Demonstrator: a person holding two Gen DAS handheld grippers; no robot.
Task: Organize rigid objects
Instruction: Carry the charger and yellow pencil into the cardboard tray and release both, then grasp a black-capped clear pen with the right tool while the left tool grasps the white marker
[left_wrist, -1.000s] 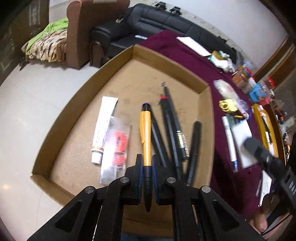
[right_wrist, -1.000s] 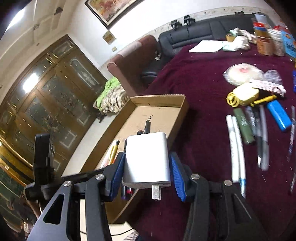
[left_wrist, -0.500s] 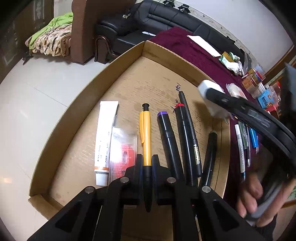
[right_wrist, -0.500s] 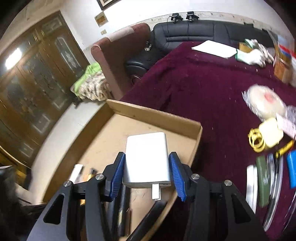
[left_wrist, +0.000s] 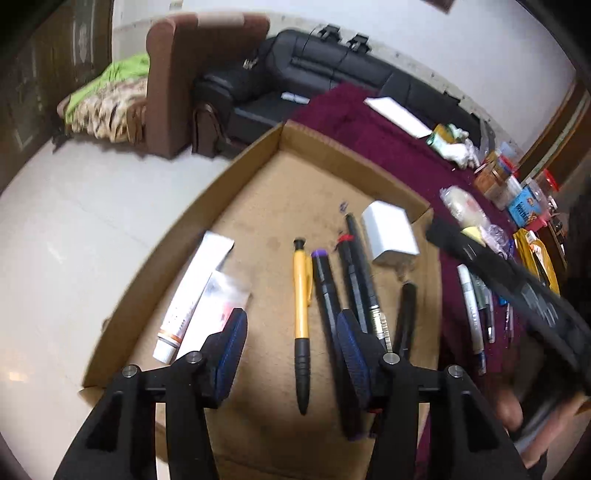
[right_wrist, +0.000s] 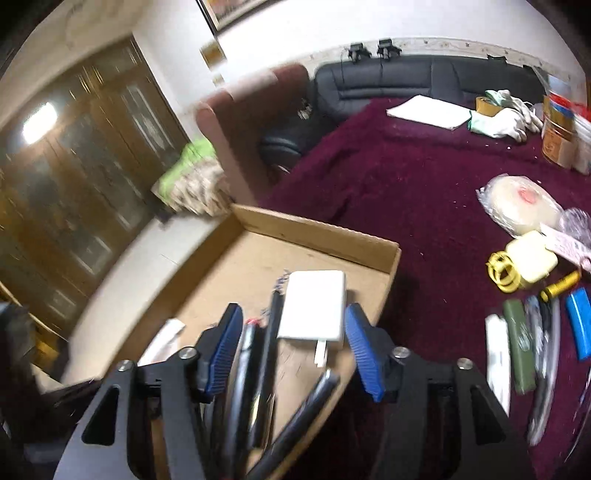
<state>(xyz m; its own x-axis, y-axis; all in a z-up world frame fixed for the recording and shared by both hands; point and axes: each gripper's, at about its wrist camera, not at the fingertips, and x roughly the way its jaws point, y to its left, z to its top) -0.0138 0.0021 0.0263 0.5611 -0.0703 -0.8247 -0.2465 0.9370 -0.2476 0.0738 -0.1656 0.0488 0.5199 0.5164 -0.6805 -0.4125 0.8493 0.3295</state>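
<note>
Home living room: black leather sofa (right_wrist: 424, 79), brown upholstered armchair (left_wrist: 195, 74), dark carved wooden doors (right_wrist: 85, 177), framed picture (right_wrist: 236, 9) on white wall, maroon-cloth-covered table (right_wrist: 406, 177) with household clutter.

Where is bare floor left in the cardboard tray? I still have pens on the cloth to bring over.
The cardboard tray is bare in its far corner, beyond the white tube and yellow pen, left of the white charger. A strip between tube and yellow pen is free. The black pens crowd the right side.

Both the left gripper (left_wrist: 290, 345) and right gripper (right_wrist: 291, 345) have just spread their jaws, gripping nothing.
</note>
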